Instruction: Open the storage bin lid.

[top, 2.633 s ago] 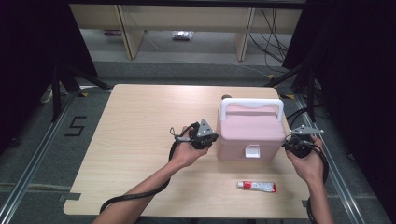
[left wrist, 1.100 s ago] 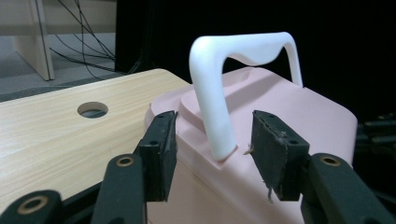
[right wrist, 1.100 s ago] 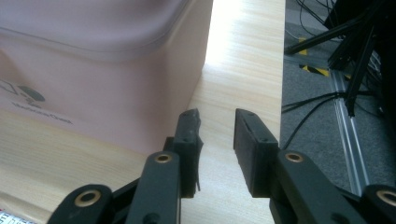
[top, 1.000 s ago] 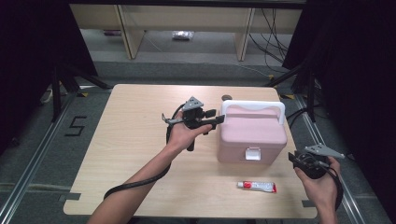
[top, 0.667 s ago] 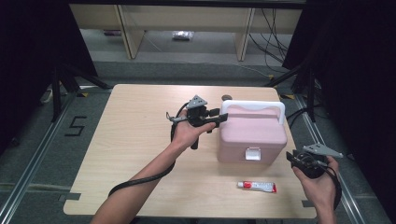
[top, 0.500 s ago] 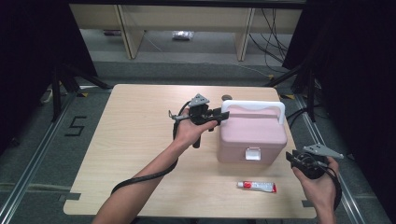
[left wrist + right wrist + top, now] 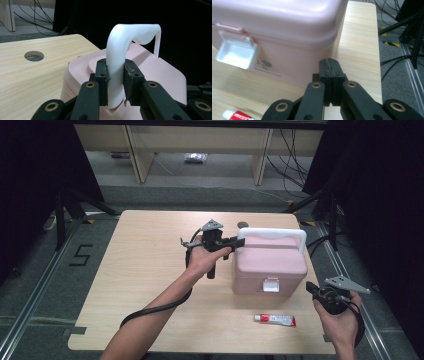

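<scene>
One pink box (image 7: 270, 265) is seen on the desk (image 7: 145, 270), standing toward the desk's right edge. One white handle (image 7: 275, 234) is raised upright over the box's lid, and one white latch (image 7: 271, 284) is set on the front wall of the box. The left tongs (image 7: 239, 241) are held at the box's left end, where the handle's left upright is clamped between the two black pads; the jaws have just been closing, with that upright between them. In the left gripper view the handle (image 7: 117, 67) is seen pressed on both sides by the pads (image 7: 102, 75). The right tongs (image 7: 311, 289) are held just beside the box's front right corner, apart from it, and their jaws are brought fully together with nothing between them, as shown in the right gripper view (image 7: 329, 68). One red and white tube (image 7: 275, 320) is laid flat on the desk in front of the box. One round hole (image 7: 242, 225) is cut in the desk behind the box's left end.
</scene>
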The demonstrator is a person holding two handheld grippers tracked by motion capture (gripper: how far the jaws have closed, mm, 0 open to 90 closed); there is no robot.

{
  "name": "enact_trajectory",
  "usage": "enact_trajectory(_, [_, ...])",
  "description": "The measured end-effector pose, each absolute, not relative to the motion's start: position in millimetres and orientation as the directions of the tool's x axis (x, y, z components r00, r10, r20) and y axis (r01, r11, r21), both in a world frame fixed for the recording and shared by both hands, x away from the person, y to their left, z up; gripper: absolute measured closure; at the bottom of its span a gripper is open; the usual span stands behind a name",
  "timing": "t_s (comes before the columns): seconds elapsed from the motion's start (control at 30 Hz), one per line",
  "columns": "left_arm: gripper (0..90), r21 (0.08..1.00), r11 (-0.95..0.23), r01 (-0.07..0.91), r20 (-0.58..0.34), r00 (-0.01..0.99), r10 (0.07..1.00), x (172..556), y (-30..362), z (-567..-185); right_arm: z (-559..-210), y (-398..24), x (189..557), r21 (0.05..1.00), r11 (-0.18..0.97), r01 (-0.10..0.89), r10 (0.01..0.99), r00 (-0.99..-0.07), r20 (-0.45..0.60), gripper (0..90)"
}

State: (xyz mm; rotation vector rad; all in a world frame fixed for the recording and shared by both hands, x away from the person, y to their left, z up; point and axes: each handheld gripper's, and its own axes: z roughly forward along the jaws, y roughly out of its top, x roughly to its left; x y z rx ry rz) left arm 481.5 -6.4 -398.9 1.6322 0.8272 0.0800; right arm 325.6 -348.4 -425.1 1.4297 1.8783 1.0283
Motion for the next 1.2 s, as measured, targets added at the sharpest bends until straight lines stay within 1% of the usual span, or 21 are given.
enact_trajectory(0.13, [74.8,0.881,0.01,0.473,-0.401,0.736,0.545,483.6,-5.9,-396.2,-420.8,-346.0,322.8,0.85,0.116,0.514,0.959,-0.28,0.039,90.0])
enact_trajectory(0.17, [74.8,0.879,0.011,0.476,-0.405,0.735,0.545,484.1,-6.0,-395.5,-420.0,-343.0,320.7,0.839,0.084,0.538,0.964,-0.258,0.069,90.0])
enact_trajectory(0.2, [74.8,0.878,0.014,0.479,-0.408,0.732,0.545,484.5,-5.9,-395.0,-420.1,-341.4,321.0,0.847,0.062,0.527,0.96,-0.263,0.093,90.0])
enact_trajectory(0.23, [74.8,0.876,0.015,0.483,-0.411,0.729,0.547,484.7,-5.9,-394.4,-418.9,-344.8,322.1,0.856,0.11,0.505,0.958,-0.284,0.045,90.0])
enact_trajectory(0.27, [74.8,0.875,0.015,0.484,-0.413,0.728,0.547,485.0,-6.0,-393.9,-418.4,-344.6,322.0,0.857,0.11,0.503,0.958,-0.284,0.043,90.0])
enact_trajectory(0.37, [74.8,0.87,0.015,0.492,-0.419,0.724,0.547,485.9,-6.3,-393.1,-416.4,-343.4,323.5,0.871,0.102,0.48,0.954,-0.295,0.051,90.0])
enact_trajectory(0.43, [74.7,0.869,0.014,0.494,-0.42,0.724,0.547,486.5,-5.8,-392.8,-415.7,-342.3,324.1,0.871,0.094,0.482,0.955,-0.29,0.058,90.0])
enact_trajectory(0.47, [74.7,0.869,0.014,0.495,-0.421,0.724,0.547,486.6,-5.8,-392.6,-415.9,-340.8,325.1,0.873,0.083,0.481,0.954,-0.291,0.07,90.0])
enact_trajectory(0.5, [74.7,0.869,0.012,0.494,-0.42,0.725,0.546,486.4,-5.9,-392.4,-414.6,-337.7,324.3,0.864,0.049,0.501,0.954,-0.279,0.108,90.0])
enact_trajectory(0.53, [74.7,0.869,0.011,0.495,-0.42,0.725,0.545,486.2,-6.1,-392.4,-415.6,-339.4,327.5,0.874,0.091,0.477,0.95,-0.304,0.067,90.0])
enact_trajectory(0.6, [74.7,0.869,0.01,0.495,-0.42,0.726,0.545,486.2,-5.9,-392.4,-416.0,-337.0,329.2,0.875,0.085,0.476,0.95,-0.303,0.072,90.0])
enact_trajectory(0.63, [74.7,0.868,0.01,0.496,-0.42,0.725,0.545,486.4,-5.7,-392.4,-416.0,-334.7,328.6,0.869,0.067,0.49,0.952,-0.293,0.092,90.0])
enact_trajectory(0.67, [74.7,0.868,0.009,0.496,-0.42,0.726,0.545,486.6,-5.6,-392.4,-415.8,-336.3,329.7,0.876,0.094,0.473,0.95,-0.307,0.064,90.0])
enact_trajectory(0.73, [74.6,0.87,0.004,0.493,-0.416,0.729,0.545,486.8,-5.6,-392.0,-416.6,-336.4,330.1,0.88,0.095,0.465,0.95,-0.307,0.059,90.0])
enact_trajectory(0.8, [74.2,0.874,0.0,0.485,-0.407,0.734,0.543,486.4,-5.6,-391.6,-415.7,-334.7,327.9,0.875,0.062,0.48,0.952,-0.292,0.092,90.0])
enact_trajectory(0.87, [70.5,0.876,0.01,0.483,-0.413,0.739,0.532,486.0,-4.8,-390.7,-416.1,-337.2,329.5,0.887,0.09,0.453,0.953,-0.298,0.055,90.0])
enact_trajectory(0.93, [64.6,0.885,0.016,0.466,-0.401,0.742,0.536,484.5,-3.9,-389.4,-414.8,-336.8,329.1,0.888,0.077,0.454,0.953,-0.295,0.069,90.0])
enact_trajectory(0.97, [62.1,0.889,0.022,0.457,-0.395,0.743,0.541,483.3,-3.0,-388.3,-414.6,-334.7,328.5,0.883,0.054,0.467,0.953,-0.287,0.093,90.0])
enact_trajectory(1.03, [57.0,0.902,0.019,0.432,-0.369,0.745,0.556,480.6,-0.2,-385.4,-414.6,-336.4,330.0,0.889,0.079,0.452,0.952,-0.297,0.067,90.0])
enact_trajectory(1.13, [53.1,0.917,0.021,0.397,-0.337,0.748,0.572,476.2,4.8,-381.1,-414.4,-336.8,330.3,0.892,0.08,0.446,0.952,-0.299,0.064,90.0])
enact_trajectory(1.2, [52.7,0.921,0.03,0.387,-0.334,0.751,0.57,472.5,9.4,-378.2,-414.8,-336.8,330.1,0.891,0.085,0.447,0.954,-0.295,0.057,90.0])
